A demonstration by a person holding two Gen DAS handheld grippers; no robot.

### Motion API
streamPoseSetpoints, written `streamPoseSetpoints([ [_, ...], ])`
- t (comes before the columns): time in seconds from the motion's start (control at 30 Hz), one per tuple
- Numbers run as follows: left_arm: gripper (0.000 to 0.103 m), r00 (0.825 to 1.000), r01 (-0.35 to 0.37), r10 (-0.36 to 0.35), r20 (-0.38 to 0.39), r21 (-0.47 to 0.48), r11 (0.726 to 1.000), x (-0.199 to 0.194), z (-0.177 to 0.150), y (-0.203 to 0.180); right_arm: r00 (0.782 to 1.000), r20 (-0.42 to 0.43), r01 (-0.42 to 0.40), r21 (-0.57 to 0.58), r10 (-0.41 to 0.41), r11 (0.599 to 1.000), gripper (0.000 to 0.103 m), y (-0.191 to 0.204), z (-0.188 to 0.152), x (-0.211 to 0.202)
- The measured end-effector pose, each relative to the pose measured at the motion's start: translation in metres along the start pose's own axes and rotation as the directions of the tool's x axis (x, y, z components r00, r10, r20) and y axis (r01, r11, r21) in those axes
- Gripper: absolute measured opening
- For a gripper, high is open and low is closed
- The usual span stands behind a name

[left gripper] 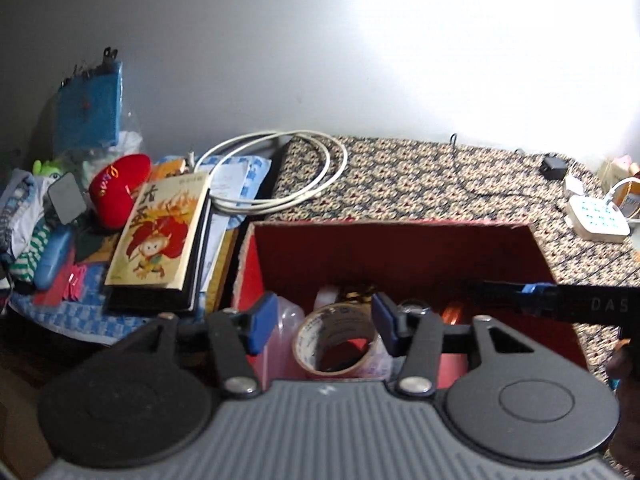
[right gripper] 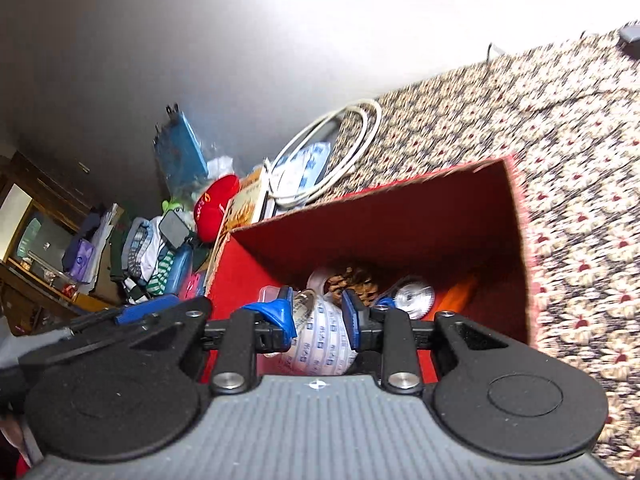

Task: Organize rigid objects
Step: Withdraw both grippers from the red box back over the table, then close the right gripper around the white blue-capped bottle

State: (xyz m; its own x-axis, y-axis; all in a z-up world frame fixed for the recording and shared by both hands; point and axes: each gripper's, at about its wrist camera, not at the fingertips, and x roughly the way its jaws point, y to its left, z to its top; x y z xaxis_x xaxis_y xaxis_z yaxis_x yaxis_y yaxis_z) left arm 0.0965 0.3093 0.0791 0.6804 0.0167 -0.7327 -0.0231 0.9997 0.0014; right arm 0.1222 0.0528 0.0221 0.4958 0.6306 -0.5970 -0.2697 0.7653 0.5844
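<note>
An open red box (left gripper: 400, 256) stands on the patterned cloth, also seen in the right wrist view as the red box (right gripper: 400, 220). A tape roll (left gripper: 336, 340) with blue print lies inside it near the front. My left gripper (left gripper: 324, 323) hangs open over the roll, its blue pads on either side and apart from it. My right gripper (right gripper: 318, 316) is open too, just above the same tape roll (right gripper: 324, 344). The right gripper's black finger (left gripper: 560, 300) reaches in from the right. The box also holds a clear plastic container (left gripper: 286, 320), a pinecone-like thing (right gripper: 354, 280) and a shiny round object (right gripper: 414, 298).
Left of the box lie a cartoon monkey book (left gripper: 160, 236), a red heart-shaped case (left gripper: 114, 190), a coiled white cable (left gripper: 280, 172) and piled clothes (left gripper: 24, 220). A white power strip (left gripper: 598, 220) sits far right on the patterned cloth (left gripper: 440, 184). A wall is behind.
</note>
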Motion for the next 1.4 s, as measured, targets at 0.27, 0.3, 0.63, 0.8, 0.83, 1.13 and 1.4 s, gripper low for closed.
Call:
streamPoseSetpoints([
  [0.27,0.069,0.996,0.085,-0.085,0.012,0.018,0.996,-0.029,-0.016,-0.053,0.993,0.113,0.03,-0.002,-0.03,1.0,0.011,-0.026,-0.011,-0.069],
  [0.3,0.07,0.995,0.096,-0.096,0.009,0.032,0.995,-0.031,-0.02,-0.064,0.992,0.121,0.041,0.0,-0.041,0.999,0.011,-0.031,-0.012,-0.077],
  [0.63,0.072,0.971,0.236,-0.229,-0.074,0.119,0.964,-0.046,-0.065,-0.155,0.969,0.195,0.145,0.037,-0.15,0.989,0.011,-0.088,-0.03,-0.164],
  [0.8,0.072,0.962,0.259,-0.243,-0.121,0.147,0.954,-0.041,-0.081,-0.196,0.956,0.199,0.208,0.061,-0.216,0.976,0.011,-0.116,-0.048,-0.194],
  [0.83,0.072,0.959,0.268,-0.249,-0.134,0.154,0.951,-0.039,-0.085,-0.203,0.953,0.196,0.221,0.067,-0.23,0.973,0.011,-0.122,-0.053,-0.199],
  [1.13,0.072,0.942,0.295,-0.252,-0.22,0.194,0.936,-0.025,-0.118,-0.253,0.932,0.167,0.292,0.173,-0.32,0.941,0.011,-0.172,-0.083,-0.236],
  [1.4,0.072,0.914,0.34,-0.275,-0.297,0.196,0.92,-0.015,-0.133,-0.282,0.928,0.102,0.339,0.172,-0.359,0.925,0.011,-0.195,-0.104,-0.242],
])
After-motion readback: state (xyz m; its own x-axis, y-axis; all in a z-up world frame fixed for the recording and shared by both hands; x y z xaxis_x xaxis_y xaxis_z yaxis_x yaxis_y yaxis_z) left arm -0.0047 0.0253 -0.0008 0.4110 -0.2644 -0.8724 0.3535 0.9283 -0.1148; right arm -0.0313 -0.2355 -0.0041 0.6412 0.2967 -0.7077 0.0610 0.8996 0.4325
